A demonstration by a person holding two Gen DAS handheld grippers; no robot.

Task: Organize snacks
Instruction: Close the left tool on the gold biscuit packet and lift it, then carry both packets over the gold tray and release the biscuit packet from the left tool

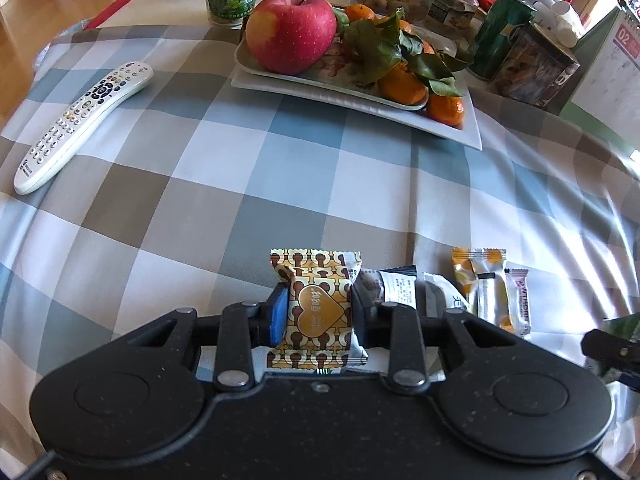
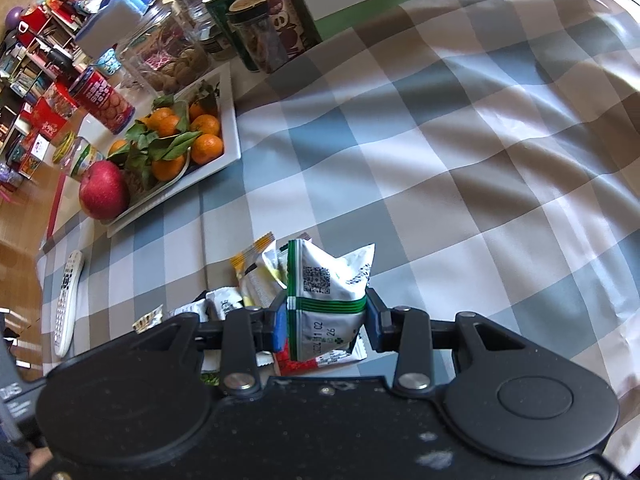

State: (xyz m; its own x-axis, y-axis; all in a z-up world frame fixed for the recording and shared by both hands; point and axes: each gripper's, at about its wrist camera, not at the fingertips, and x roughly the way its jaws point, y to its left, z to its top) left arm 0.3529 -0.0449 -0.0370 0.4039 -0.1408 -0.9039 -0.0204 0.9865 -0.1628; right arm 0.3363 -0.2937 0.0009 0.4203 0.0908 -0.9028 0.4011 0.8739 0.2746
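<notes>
My left gripper (image 1: 319, 308) is shut on a brown-and-gold patterned snack packet with a heart (image 1: 318, 300), held just above the checked cloth. To its right lie a dark-and-white packet (image 1: 394, 286), a yellow-and-silver packet (image 1: 482, 280) and a pink-edged packet (image 1: 520, 300). My right gripper (image 2: 326, 320) is shut on a white packet with green stripes (image 2: 326, 292), held upright above a red-and-white packet (image 2: 316, 362). In the right wrist view more packets lie to the left: a yellow one (image 2: 256, 258) and a white one (image 2: 226, 302).
A white tray (image 1: 360, 104) with a red apple (image 1: 290, 32) and leafy tangerines (image 1: 402, 80) stands at the back; it also shows in the right wrist view (image 2: 230, 120). A white remote (image 1: 80, 124) lies left. Jars and cans (image 1: 504, 36) crowd the table's far edge.
</notes>
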